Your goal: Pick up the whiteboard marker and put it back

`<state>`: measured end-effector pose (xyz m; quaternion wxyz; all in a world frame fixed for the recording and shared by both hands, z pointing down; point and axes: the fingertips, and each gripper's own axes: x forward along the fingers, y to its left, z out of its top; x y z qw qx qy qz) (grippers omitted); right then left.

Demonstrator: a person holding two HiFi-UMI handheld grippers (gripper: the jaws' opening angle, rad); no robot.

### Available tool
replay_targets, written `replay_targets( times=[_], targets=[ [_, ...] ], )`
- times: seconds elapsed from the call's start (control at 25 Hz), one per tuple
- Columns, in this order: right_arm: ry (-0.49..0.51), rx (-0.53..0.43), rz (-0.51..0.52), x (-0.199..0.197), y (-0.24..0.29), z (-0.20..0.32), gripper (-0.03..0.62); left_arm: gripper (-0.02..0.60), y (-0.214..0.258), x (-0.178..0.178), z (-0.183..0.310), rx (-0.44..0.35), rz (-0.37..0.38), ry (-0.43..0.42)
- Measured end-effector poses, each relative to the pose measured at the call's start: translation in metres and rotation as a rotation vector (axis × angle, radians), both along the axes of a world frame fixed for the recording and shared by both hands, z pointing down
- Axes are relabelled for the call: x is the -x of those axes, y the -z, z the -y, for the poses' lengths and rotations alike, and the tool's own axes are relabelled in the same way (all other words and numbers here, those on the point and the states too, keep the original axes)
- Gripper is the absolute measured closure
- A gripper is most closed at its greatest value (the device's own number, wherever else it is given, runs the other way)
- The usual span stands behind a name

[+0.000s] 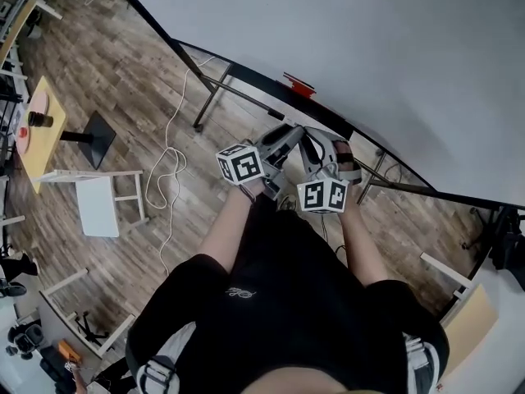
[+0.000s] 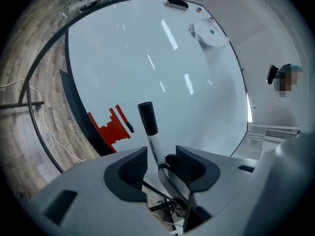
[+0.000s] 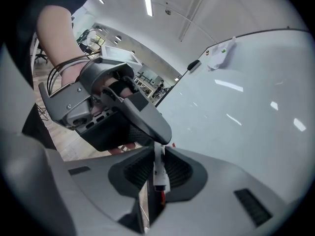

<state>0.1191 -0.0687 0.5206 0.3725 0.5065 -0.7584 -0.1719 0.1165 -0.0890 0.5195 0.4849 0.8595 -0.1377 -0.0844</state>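
Right gripper (image 3: 156, 167): jaws narrow, both ribbed pads clamped on the white barrel of the whiteboard marker (image 2: 151, 134). Marker is a slim white plastic barrel w/ dark print and a long black cap. Its cap end sticks out past both tools twd the big glossy white whiteboard (image 2: 162, 73). It's held in the air just short of the board's lower edge, not touching it afaict.

Left gripper (image 2: 161, 155): jaws wide apart. Barrel runs between them, closer to one pad w/ a clear gap on the other side, so no squeeze.

In the way:
- The left gripper's grey body and one of its jaws sit right across the right gripper view and cover the cap end.
- In the left gripper view a right-gripper jaw lies just behind the barrel, low down.

Around the board:
- red stepped-edge piece (image 2: 110, 127) on the lower black frame beside the marker; can't tell what it is
- black oval object (image 2: 177, 3) at the far edge
- white paper scrap w/ green dot (image 2: 209, 33) near that
- below the board: black metal stand legs (image 1: 210, 98), brown wood-plank floor (image 1: 123, 89), thin white cable (image 1: 168, 167) snaking over it
- well away from the board: white stool (image 1: 97, 208) and yellow-topped table (image 1: 39, 150) on a black pedestal

Person's black T-shirt (image 1: 279, 294) fills the bottom of the head view.
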Motion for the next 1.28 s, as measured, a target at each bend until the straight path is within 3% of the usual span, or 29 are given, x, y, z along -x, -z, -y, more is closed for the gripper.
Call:
replay_targets(
  times=[0.08,0.24,0.56,1.0,1.16,1.28],
  targets=[
    [0.010,-0.002,0.026,0.008,0.000,-0.005,0.542,0.414,0.001,0.008,-0.006,-0.001,0.005,0.029],
    [0.038,-0.005,0.075,0.027,0.004,-0.013,0.542,0.511,0.001,0.031,-0.014,-0.002,0.022,0.111],
    [0.159,0.011,0.115,0.089,-0.003,-0.030,0.540,0.514,-0.005,0.096,-0.032,0.017,0.058,0.267],
    [0.218,0.023,0.168,0.164,0.007,-0.025,0.490,0.514,0.014,0.189,-0.020,-0.025,0.062,0.442],
    [0.157,0.074,0.336,0.185,0.012,-0.021,0.490,0.515,0.020,0.230,-0.008,-0.113,0.153,0.464],
    [0.064,0.151,0.484,0.198,0.005,-0.016,0.528,0.515,0.020,0.262,-0.003,-0.210,0.279,0.470]
  ],
)
